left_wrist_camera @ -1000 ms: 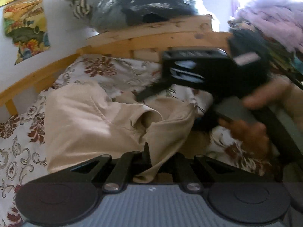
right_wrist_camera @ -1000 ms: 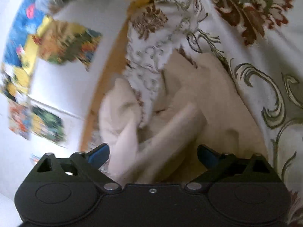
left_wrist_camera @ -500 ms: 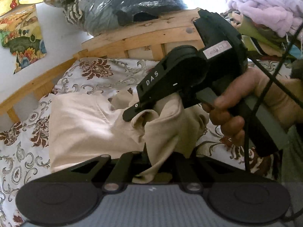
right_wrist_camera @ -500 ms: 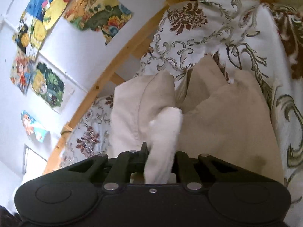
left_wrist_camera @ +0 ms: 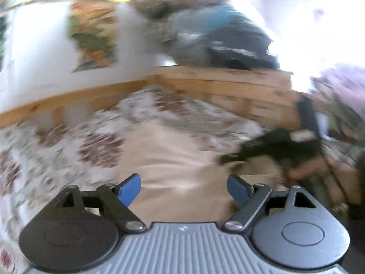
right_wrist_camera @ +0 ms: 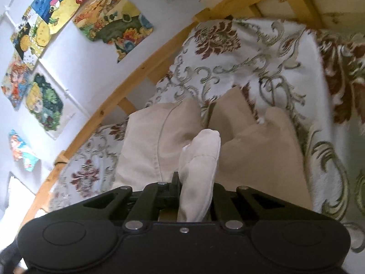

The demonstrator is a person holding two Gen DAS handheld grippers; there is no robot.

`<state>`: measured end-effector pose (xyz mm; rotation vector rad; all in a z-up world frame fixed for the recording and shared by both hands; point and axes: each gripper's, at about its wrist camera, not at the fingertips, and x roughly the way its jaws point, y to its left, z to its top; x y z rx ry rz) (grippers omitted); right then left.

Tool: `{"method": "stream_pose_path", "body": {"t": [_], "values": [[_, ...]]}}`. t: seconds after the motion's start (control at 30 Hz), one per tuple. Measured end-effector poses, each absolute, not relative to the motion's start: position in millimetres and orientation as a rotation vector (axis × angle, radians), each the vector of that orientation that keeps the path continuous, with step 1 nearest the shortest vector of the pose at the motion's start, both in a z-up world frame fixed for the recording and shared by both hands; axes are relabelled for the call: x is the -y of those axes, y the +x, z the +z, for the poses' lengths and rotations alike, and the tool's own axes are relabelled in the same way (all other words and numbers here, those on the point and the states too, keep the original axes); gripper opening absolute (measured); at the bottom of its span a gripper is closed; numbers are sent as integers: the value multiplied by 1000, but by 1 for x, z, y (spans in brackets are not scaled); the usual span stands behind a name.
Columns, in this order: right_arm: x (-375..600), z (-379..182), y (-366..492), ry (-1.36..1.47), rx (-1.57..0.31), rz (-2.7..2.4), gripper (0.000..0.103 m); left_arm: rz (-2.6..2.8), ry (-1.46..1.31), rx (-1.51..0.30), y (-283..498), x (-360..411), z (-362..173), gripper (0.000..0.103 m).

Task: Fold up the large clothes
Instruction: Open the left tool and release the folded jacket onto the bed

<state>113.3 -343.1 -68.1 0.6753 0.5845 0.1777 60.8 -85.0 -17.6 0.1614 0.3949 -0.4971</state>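
Observation:
A beige garment [left_wrist_camera: 182, 169] lies on the floral bedspread [left_wrist_camera: 57, 150], partly folded, and it also shows in the right wrist view [right_wrist_camera: 150, 146]. My left gripper [left_wrist_camera: 183, 188] is open and empty just above the garment; this view is blurred by motion. My right gripper [right_wrist_camera: 195, 191] is shut on a bunched fold of the beige garment [right_wrist_camera: 200, 159] and holds it a little above the rest. The right gripper also shows at the right in the left wrist view [left_wrist_camera: 273, 146], held by a hand.
A wooden bed frame [left_wrist_camera: 228, 86] runs along the back and the left side [right_wrist_camera: 114, 96]. A dark bundle in plastic [left_wrist_camera: 216, 36] lies on the headboard. Purple clothes [left_wrist_camera: 342, 77] are piled at the right. Posters [right_wrist_camera: 45, 22] hang on the wall.
My left gripper has let go of the beige garment, opened, and swung left. My right gripper stays shut on its fold and has barely moved.

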Motion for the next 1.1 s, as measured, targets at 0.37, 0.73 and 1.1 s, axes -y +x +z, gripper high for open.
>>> {"method": "stream_pose_path", "body": {"t": [0.37, 0.73, 1.1], "values": [[340, -71, 122, 608, -587, 134, 10, -320, -180, -703, 136, 28, -68, 86], [332, -77, 131, 678, -668, 220, 25, -332, -154, -724, 136, 34, -76, 86], [315, -32, 101, 179, -434, 13, 6, -442, 47, -660, 136, 90, -47, 85]]}}
